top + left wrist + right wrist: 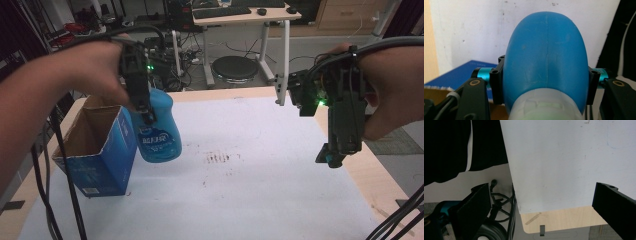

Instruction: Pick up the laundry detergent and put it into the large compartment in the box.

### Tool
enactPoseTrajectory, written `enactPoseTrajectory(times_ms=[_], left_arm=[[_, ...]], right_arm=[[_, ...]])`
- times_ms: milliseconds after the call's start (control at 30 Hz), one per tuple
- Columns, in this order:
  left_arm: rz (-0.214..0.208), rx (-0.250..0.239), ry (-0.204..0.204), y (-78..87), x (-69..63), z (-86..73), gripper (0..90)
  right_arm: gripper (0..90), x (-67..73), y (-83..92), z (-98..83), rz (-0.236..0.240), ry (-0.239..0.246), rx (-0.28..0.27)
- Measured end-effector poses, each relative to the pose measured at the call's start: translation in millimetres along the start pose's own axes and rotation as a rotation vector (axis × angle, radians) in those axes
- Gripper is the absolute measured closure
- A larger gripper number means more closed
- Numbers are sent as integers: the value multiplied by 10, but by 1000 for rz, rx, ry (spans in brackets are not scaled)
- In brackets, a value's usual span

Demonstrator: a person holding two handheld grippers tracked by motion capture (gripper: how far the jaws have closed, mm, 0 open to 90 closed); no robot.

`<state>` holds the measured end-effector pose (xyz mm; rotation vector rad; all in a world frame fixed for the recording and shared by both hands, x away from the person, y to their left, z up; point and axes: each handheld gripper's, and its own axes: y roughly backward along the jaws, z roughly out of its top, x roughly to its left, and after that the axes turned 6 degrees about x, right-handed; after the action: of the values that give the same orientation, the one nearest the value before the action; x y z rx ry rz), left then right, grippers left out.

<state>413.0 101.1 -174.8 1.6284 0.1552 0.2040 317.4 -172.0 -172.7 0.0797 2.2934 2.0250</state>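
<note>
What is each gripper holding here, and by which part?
The left gripper clamps the blue bottle across its body, near the pale cap end, above the table beside the box. The right gripper is open and holds nothing.

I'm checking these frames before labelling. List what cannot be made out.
- Blue plastic bottle: label text blurred in the high view; cap cut off by the bottom edge in the left gripper view.
- Open blue cardboard box: interior hidden by its walls.
- Right claw: tips too dark to separate in the high view.

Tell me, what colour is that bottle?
Blue bottle, pale cap; clearest in the left gripper view.
</note>
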Motion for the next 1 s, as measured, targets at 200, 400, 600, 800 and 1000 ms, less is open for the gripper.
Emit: enactPoseTrajectory(times_ms=[200, 400, 600, 800, 1000], left_arm=[[-7, -27, 91, 311, 77, -225, 379], [-5, -26, 198, 549, 171, -493, 380], [-13, -6, 341, 634, 299, -776, 379], [-41, 6, 573, 625, 449, -1064, 379], [-36, 52, 766, 535, 553, -1228, 380]], right_arm=[[13, 11, -16, 10, 2, 11, -2], [13, 7, -23, 2, 0, 16, -3], [13, 40, -16, 17, 2, 11, 1], [13, 30, -17, 26, 4, 12, 6], [13, 20, -22, 66, 4, 24, 8]])
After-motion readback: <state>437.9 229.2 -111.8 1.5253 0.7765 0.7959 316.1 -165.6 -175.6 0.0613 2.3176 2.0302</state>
